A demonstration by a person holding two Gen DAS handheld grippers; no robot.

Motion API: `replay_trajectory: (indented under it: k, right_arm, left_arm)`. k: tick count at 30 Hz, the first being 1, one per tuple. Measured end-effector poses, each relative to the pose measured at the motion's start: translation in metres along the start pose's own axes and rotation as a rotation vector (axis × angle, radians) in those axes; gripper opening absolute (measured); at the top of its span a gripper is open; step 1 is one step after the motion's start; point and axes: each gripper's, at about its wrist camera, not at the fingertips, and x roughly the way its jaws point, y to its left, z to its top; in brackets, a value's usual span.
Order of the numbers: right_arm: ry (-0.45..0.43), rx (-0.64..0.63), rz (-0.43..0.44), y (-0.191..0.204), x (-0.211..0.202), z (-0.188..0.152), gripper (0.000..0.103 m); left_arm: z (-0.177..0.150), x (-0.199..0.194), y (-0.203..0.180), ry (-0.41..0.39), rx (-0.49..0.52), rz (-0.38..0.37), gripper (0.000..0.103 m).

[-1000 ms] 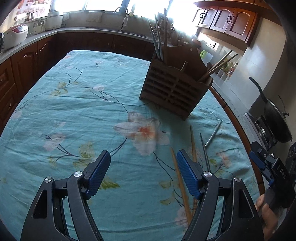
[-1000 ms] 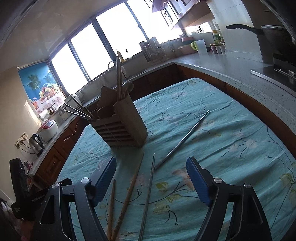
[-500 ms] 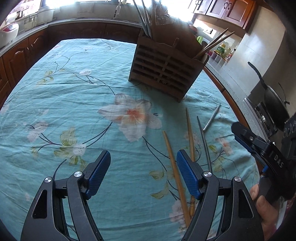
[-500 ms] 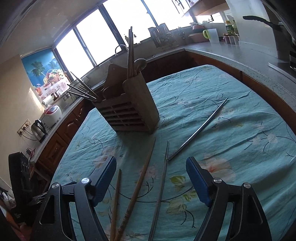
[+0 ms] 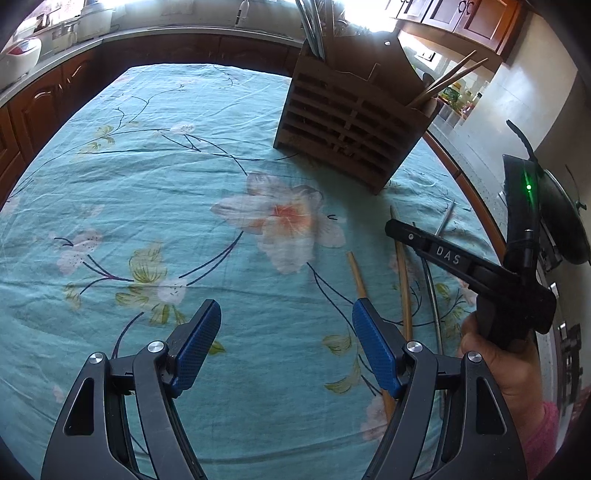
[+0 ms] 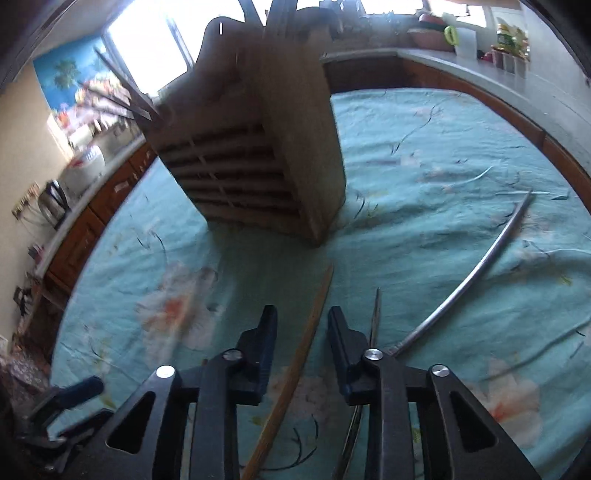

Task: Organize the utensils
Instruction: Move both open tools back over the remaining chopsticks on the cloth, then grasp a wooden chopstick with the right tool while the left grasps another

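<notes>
looks like i'm in somebody's home kitchen. dark wood cabinets (image 5: 44, 96) run under a pale countertop (image 5: 155, 35) along the walls, with more wood cupboards (image 5: 476, 18) up high. there's a faucet (image 5: 242, 9) by the bright window, a rice cooker (image 5: 20, 61) and a kettle (image 6: 55, 199) on the counter, and a black wok (image 5: 561, 218) sitting on the stove. the table's got a teal flowered cloth (image 5: 155, 192) over it.
</notes>
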Motion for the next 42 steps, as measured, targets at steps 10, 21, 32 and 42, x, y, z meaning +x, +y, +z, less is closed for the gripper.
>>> replay_trajectory:
  k: [10,21,32,42]
  right_arm:
    - [0.038,-0.031,0.038,-0.012,-0.041,-0.047,0.007]
    - [0.03,0.011,0.074,-0.035,-0.067,-0.072,0.007]
    - [0.045,-0.062,0.028,-0.02,-0.054,-0.057,0.01]
    - [0.018,-0.175,-0.075,0.0,-0.048,-0.056,0.007]
  left_arm:
    - [0.002,0.011,-0.03,0.028,0.075,-0.011,0.075]
    - [0.001,0.047,-0.077,0.073,0.275,0.11,0.035]
    - [0.006,0.039,-0.048,0.115,0.215,0.063,0.025]
    - [0.009,0.053,-0.07,0.071,0.316,0.095,0.006]
